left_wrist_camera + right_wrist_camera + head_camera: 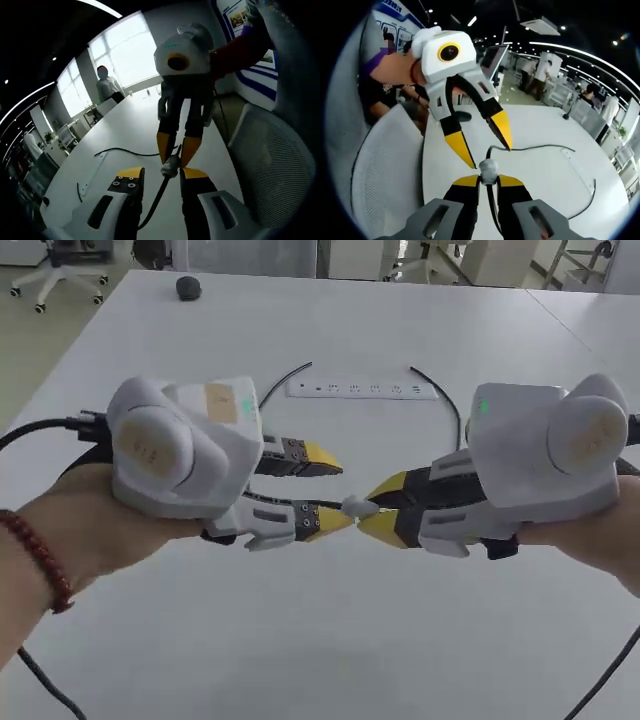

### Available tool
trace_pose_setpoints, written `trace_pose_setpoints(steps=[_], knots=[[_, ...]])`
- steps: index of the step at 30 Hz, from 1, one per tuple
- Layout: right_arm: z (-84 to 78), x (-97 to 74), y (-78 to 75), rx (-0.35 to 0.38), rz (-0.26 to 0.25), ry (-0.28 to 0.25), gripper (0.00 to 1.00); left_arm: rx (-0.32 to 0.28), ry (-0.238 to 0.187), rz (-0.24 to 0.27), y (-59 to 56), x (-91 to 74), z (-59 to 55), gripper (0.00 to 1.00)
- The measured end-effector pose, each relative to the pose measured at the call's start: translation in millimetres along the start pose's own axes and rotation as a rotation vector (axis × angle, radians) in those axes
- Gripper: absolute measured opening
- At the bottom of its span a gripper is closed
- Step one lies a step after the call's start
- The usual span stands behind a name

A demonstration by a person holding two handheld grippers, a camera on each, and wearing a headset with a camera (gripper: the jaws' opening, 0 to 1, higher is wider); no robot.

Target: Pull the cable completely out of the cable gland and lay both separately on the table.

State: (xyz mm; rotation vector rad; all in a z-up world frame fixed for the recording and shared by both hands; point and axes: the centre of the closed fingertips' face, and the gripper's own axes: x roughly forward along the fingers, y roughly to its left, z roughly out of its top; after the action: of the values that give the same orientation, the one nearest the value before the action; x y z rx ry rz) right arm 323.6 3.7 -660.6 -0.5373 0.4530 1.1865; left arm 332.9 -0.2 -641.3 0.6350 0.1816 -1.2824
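Gland (355, 507): small, pale, hard plastic by the look; probably light and rigid, so a firm pinch across its body should hold it; held above the bench (300, 630) at the tips of the right claw (366, 512)
Cable (318, 504): thin, black, limp; the jacket looks smooth, so it may slide through a loose pinch; leaves the gland and runs back between the jaws of the left claw (345, 492); best taken close to the gland, square across the jacket
Right claw: closed tight on the gland
Left claw: jaws spread, cable passing between them unclamped; nothing gripped
Pose: both hands raised over the bench; claws roughly level, tip to tip, pointing at each other; well placed for a straight pull apart along the cable's line once the left claw closes
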Motion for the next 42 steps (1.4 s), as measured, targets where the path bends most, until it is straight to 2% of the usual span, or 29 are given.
trace_pose_setpoints(steps=[2, 6, 11, 12, 18, 30, 34, 36, 37, 42], knots=[[0.5, -0.9, 0.8, 0.001, -0.001, -0.001, 0.08, 0.044, 0.008, -0.018, 0.0, 0.9, 2.8, 0.27], [1.0, -4.2, 2.9, 0.002, 0.002, -0.002, 0.08, 0.114, 0.038, -0.102, -9.1, 3.1, 3.8, 0.25], [-0.2, -5.6, 5.7, -0.005, 0.002, 0.003, 0.08, 0.158, 0.055, -0.133, -15.0, 7.6, 5.2, 0.22], [-0.4, -5.6, 6.9, -0.005, 0.008, 0.004, 0.08, 0.181, 0.057, -0.153, -18.9, 8.4, 4.9, 0.21], [-1.8, -7.2, 8.4, -0.005, 0.013, 0.009, 0.08, 0.201, 0.07, -0.168, -25.0, 9.6, 1.4, 0.19], [-1.5, -9.6, 12.4, -0.011, 0.034, 0.01, 0.08, 0.2, 0.065, -0.159, -27.7, 6.3, 0.9, 0.17], [-2.7, -10.3, 13.7, -0.006, 0.042, 0.011, 0.08, 0.174, 0.068, -0.162, -29.1, 7.1, 1.0, 0.17], [-3.7, -10.7, 14.3, -0.004, 0.045, 0.011, 0.08, 0.145, 0.073, -0.163, -29.5, 8.0, 0.5, 0.16], [-4.1, -11.7, 14.0, 0.011, 0.047, 0.008, 0.08, 0.113, 0.074, -0.159, -30.0, 8.3, 0.6, 0.16], [-5.8, -13.0, 18.5, 0.049, 0.077, -0.006, 0.08, 0.072, 0.074, -0.189, -34.2, 8.1, 1.3, 0.16]])
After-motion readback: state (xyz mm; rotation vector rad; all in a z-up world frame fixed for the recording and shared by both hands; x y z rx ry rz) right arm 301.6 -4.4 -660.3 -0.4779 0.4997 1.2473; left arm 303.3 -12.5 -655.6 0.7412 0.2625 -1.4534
